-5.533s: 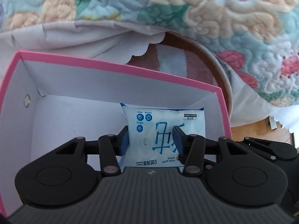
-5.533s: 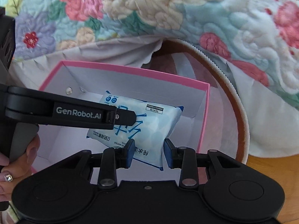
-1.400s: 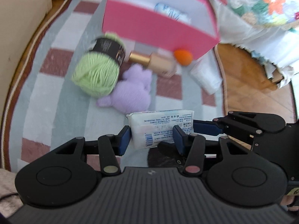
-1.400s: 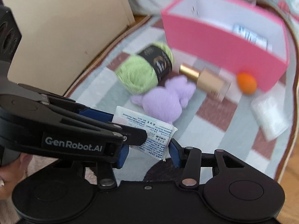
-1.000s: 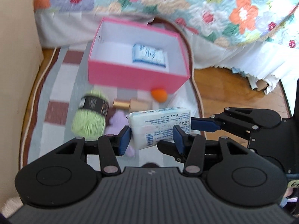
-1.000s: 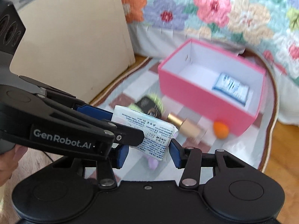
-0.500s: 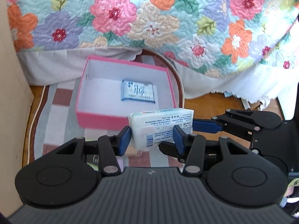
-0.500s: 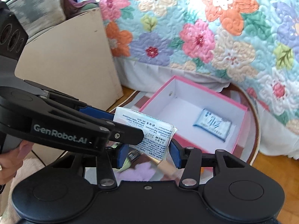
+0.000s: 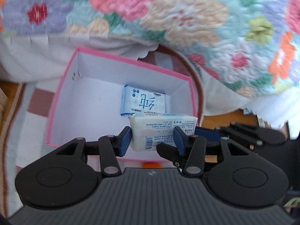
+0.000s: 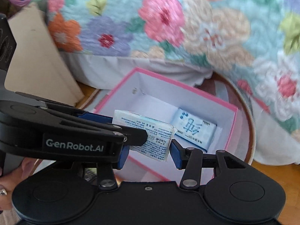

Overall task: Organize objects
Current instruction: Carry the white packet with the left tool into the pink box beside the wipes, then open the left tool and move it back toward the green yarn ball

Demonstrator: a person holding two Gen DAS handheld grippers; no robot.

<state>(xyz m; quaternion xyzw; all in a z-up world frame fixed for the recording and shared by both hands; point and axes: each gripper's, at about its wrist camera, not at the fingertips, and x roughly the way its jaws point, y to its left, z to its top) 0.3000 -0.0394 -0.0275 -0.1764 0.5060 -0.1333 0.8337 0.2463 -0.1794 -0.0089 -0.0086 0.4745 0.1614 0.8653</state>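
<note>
The white tissue pack [image 9: 162,130] hangs above the pink box's [image 9: 60,101] near rim, pinched by both the left gripper [image 9: 152,140] and the right gripper [image 10: 149,152], each closed on it. At 12 o'clock, a blue wipes pack [image 9: 143,103] lies against the far-right wall; bare white floor spreads toward 9 o'clock. The floral quilt [image 9: 168,18] overhangs beyond.

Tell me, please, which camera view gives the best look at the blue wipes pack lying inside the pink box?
The left wrist view: the blue wipes pack lies nearly face-on on the floor of the pink box, only its near edge hidden by the white tissue pack. The right wrist view shows it obliquely, with one end hidden behind that held pack.
</note>
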